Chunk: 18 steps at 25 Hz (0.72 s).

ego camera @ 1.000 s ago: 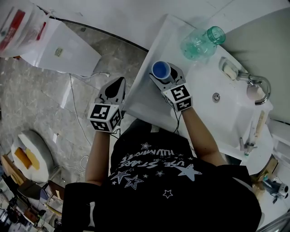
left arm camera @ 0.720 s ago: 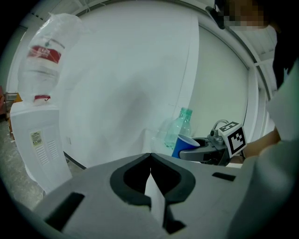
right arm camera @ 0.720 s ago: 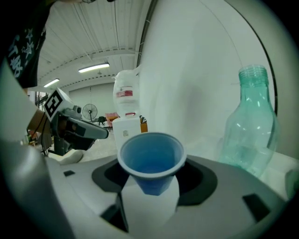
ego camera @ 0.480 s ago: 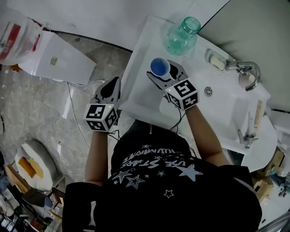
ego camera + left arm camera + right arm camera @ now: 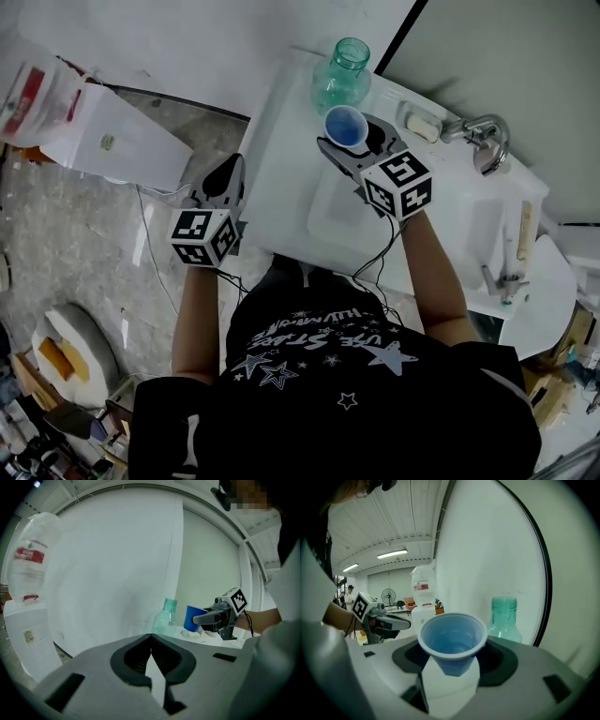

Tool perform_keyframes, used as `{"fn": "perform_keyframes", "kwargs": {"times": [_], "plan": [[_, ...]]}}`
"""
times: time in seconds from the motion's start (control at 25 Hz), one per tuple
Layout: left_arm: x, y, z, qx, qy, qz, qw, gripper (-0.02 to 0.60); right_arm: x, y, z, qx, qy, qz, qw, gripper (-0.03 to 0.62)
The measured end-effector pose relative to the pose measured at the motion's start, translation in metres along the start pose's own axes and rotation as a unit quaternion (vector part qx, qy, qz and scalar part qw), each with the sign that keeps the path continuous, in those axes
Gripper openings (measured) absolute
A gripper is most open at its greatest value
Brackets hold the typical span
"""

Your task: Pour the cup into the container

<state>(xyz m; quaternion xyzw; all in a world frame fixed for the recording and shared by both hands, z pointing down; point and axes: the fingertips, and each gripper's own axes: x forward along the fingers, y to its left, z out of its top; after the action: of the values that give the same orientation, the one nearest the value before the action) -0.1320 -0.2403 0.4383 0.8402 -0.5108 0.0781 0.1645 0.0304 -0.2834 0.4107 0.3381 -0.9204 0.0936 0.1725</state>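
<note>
Cup [image 5: 345,125] upright, gripped in my right tool [image 5: 353,138], near green glass bottle [image 5: 339,75]; my left tool [image 5: 223,178] closed, empty.

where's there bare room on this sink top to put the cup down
Bare: the left strip of the sink top, from the green bottle to the near edge. Crowded: the back right, by soap dish and faucet.

L gripper [image 5: 150,637] prob. shut; R gripper [image 5: 354,134] clamped.

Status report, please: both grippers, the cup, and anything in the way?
Right hand-held gripper shut on blue cup, upright. Left hand-held gripper shut, empty. Green bottle just beyond cup, mouth open. Nothing between them.
</note>
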Motion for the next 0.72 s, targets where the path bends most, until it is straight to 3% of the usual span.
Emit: {"fn": "perform_keyframes", "kwargs": {"times": [0.72], "plan": [[0.037,-0.023,0.06,0.035,-0.034,-0.033,0.9983,0.01,-0.03,-0.088,0.064,-0.016,0.01,-0.074,0.997,0.291]]}}
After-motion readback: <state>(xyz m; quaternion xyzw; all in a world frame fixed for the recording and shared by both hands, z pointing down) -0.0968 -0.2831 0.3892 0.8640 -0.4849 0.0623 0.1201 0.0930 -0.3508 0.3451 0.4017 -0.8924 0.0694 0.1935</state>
